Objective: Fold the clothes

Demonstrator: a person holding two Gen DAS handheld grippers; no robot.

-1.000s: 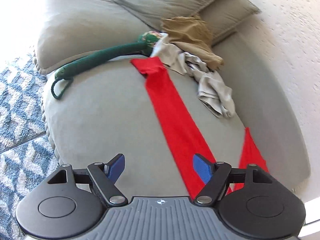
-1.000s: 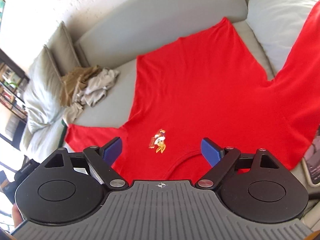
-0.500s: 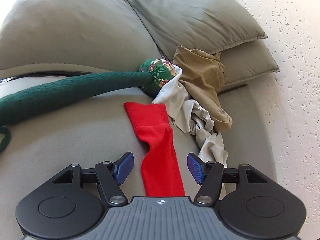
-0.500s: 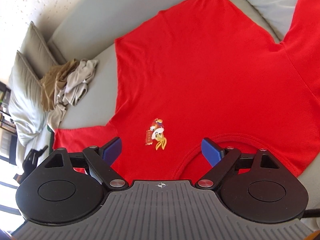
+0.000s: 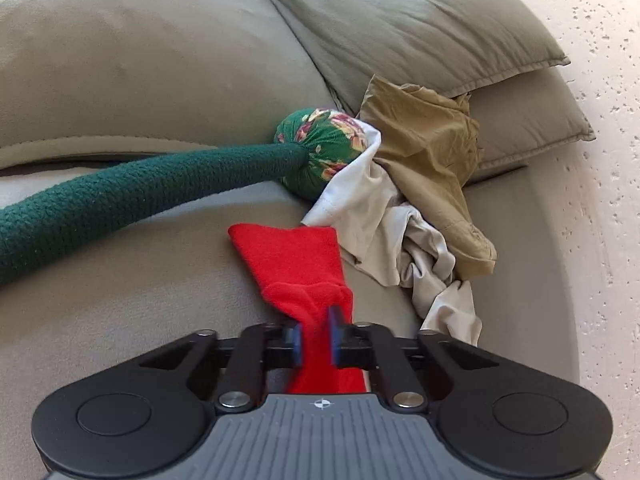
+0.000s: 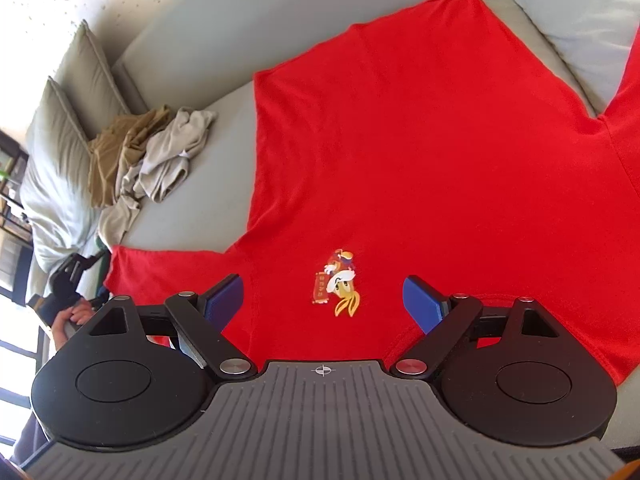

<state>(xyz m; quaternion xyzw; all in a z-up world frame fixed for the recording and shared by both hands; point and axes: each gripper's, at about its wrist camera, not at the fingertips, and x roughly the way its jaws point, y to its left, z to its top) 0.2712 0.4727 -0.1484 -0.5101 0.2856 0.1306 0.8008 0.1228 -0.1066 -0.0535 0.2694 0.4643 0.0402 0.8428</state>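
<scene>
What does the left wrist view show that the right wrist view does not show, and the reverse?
Only the left wrist view: the left gripper shut on the red sleeve, its jaws having just been closing, and the green knitted tube with a floral ball.

Only the right wrist view: the open right gripper, the shirt body spread flat, and its cartoon print.

Both: the sleeve, the tan and grey clothes pile, the sofa cushions.

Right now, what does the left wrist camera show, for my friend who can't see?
The left gripper is shut on a red shirt sleeve on a grey-green sofa. Behind lie a green knitted rope toy and crumpled tan and beige clothes.
</scene>
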